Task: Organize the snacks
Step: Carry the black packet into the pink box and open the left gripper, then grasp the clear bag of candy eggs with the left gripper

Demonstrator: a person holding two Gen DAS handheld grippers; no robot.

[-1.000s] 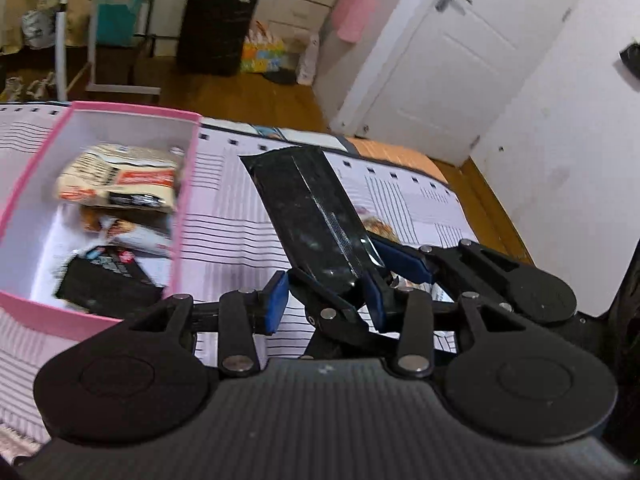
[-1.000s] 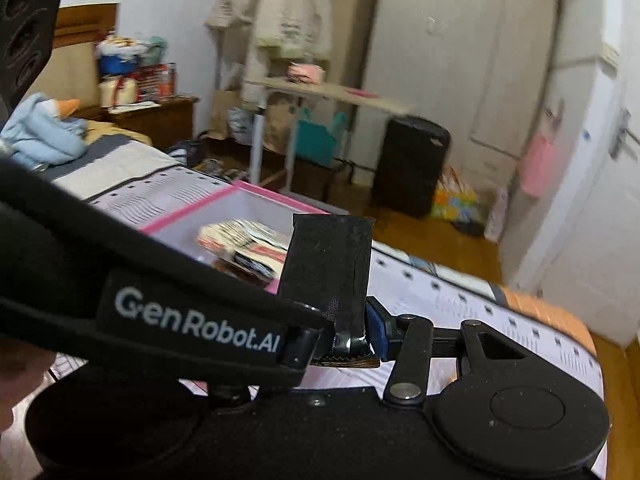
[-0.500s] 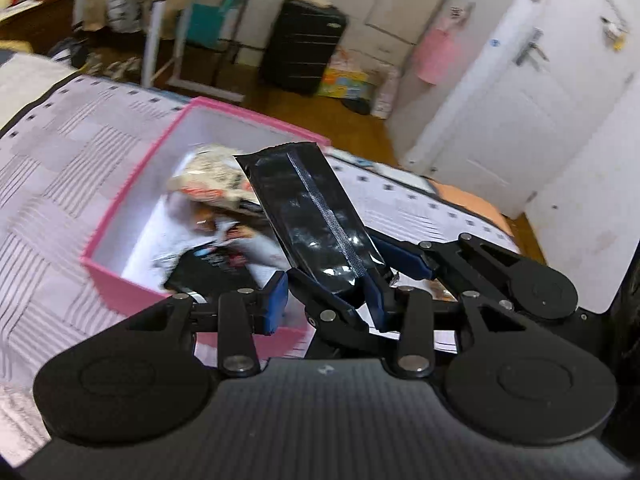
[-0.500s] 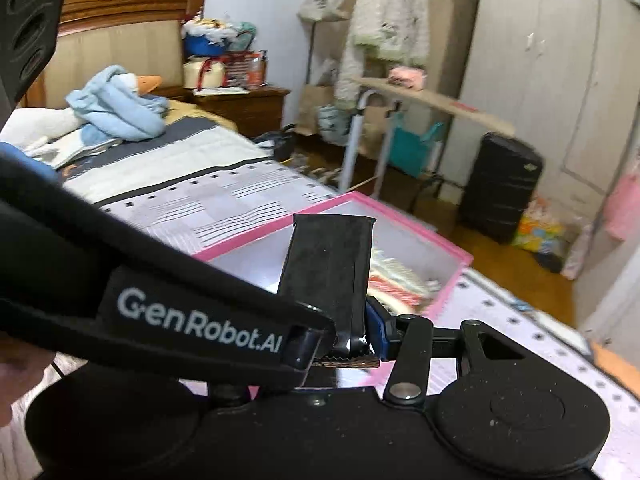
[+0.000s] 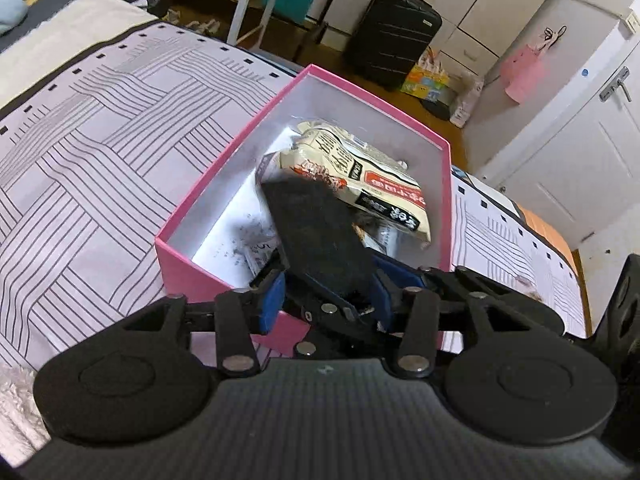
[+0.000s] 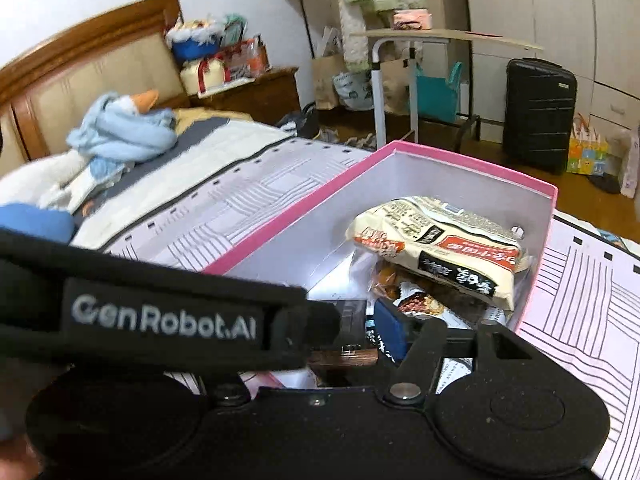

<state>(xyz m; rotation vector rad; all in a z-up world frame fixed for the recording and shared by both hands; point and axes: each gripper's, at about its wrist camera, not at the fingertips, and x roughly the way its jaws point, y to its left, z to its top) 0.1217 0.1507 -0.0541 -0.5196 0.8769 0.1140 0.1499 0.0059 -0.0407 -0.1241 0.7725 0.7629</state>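
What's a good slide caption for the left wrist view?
Black packet over the pink box, beside a noodle pack.

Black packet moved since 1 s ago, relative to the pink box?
Yes. The black packet went left, from over the bedspread to over the pink box.

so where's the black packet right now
In the left wrist view, the black packet sits centre frame, over the pink box, just left of the cream snack bag.

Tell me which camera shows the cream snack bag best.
The right wrist view: the cream snack bag lies whole and sharp in the pink box. In the left wrist view, the black packet covers its near corner.
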